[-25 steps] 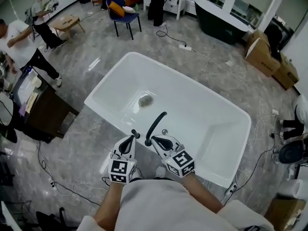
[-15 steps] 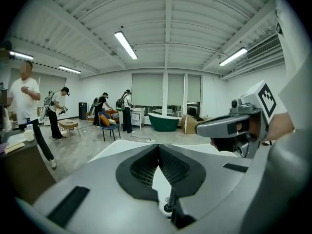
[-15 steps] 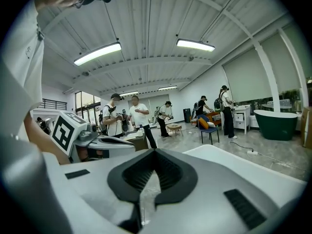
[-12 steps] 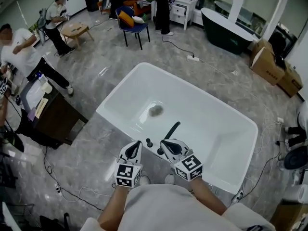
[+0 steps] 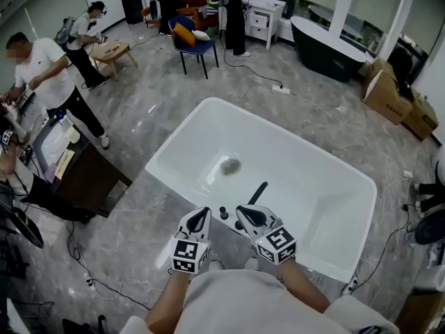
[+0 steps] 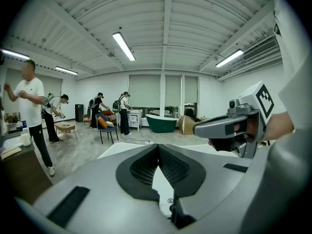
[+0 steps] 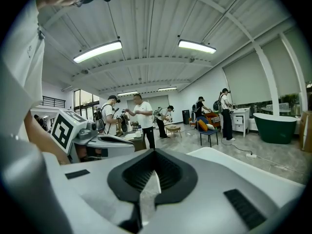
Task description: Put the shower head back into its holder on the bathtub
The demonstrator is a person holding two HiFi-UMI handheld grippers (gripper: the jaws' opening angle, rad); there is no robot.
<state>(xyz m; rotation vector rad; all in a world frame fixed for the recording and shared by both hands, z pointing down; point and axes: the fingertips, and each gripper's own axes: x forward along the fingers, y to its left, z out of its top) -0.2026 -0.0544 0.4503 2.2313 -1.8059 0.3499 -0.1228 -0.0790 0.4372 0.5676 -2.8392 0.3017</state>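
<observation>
The white bathtub [image 5: 327,256] lies across the middle of the head view, with a drain [image 5: 229,165] in its floor. On its near rim stand a slim black curved piece [image 5: 259,192], which looks like the shower head, and a small black knob [image 5: 224,213]. My left gripper [image 5: 203,213] is just left of the knob, shut and empty. My right gripper [image 5: 240,211] is just below the black piece, also shut with nothing in it. Neither touches the fittings. In the left gripper view the pads [image 6: 146,167] meet; in the right gripper view the pads [image 7: 168,172] meet too.
A dark desk [image 5: 76,176] stands left of the tub with people beside it. A blue chair [image 5: 191,37], a dark green tub [image 5: 327,47] and cardboard boxes [image 5: 389,89] stand further back. Cables [image 5: 97,280] trail over the grey floor near my feet.
Both grippers have drawn back a little from the black fittings on the near rim, staying shut. The head view has shifted, so the tub sits lower and further right.
</observation>
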